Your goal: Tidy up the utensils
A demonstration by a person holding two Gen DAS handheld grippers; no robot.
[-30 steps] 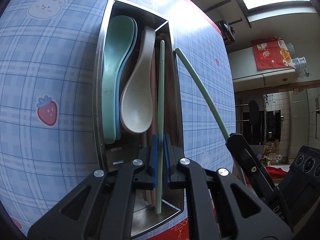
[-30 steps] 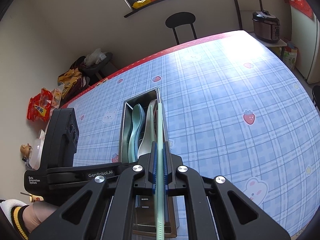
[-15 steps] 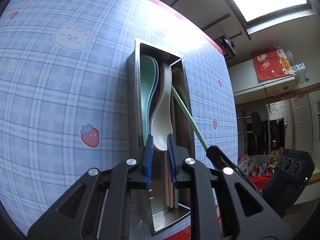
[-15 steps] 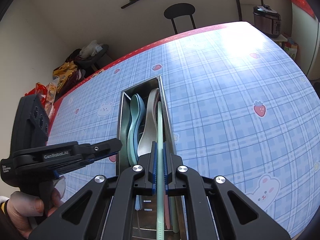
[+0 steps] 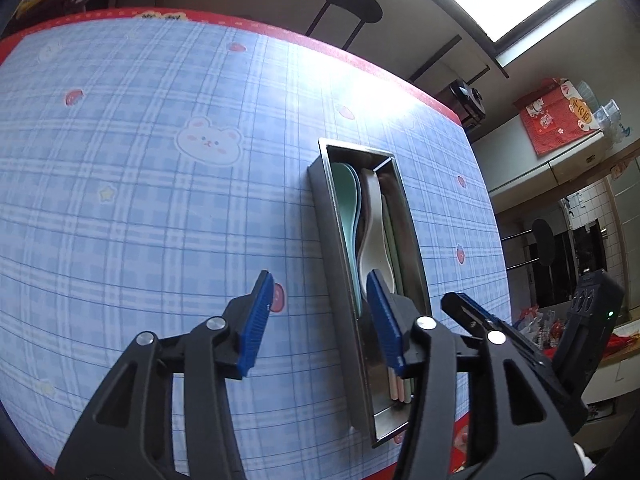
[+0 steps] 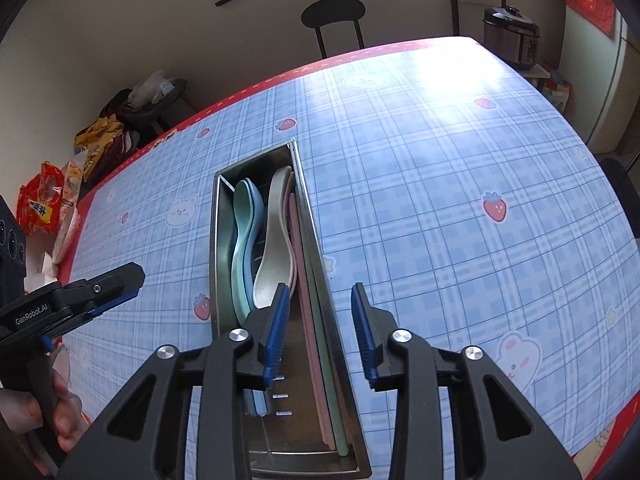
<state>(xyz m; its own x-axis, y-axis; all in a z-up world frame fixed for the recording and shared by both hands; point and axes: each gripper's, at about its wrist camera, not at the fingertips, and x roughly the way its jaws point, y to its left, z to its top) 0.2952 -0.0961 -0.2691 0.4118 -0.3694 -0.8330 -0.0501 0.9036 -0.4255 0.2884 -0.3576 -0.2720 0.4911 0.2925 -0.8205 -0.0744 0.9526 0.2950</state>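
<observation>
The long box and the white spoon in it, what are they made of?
The box looks like brushed steel: grey walls with a dull shine and thin folded edges. The white spoon looks like matte plastic, perhaps wheat-straw type: no shine, tiny dark specks. I can't be sure.

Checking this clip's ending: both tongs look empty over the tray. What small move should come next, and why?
Probably lift the right tongs clear of the tray. Both tongs have just been opening with nothing between them; the left tongs already sit off to the side. Spoons and chopsticks lie inside, and no utensil shows on the cloth.

Black chair (image 6: 333, 20), rice cooker (image 6: 511, 36)
</observation>
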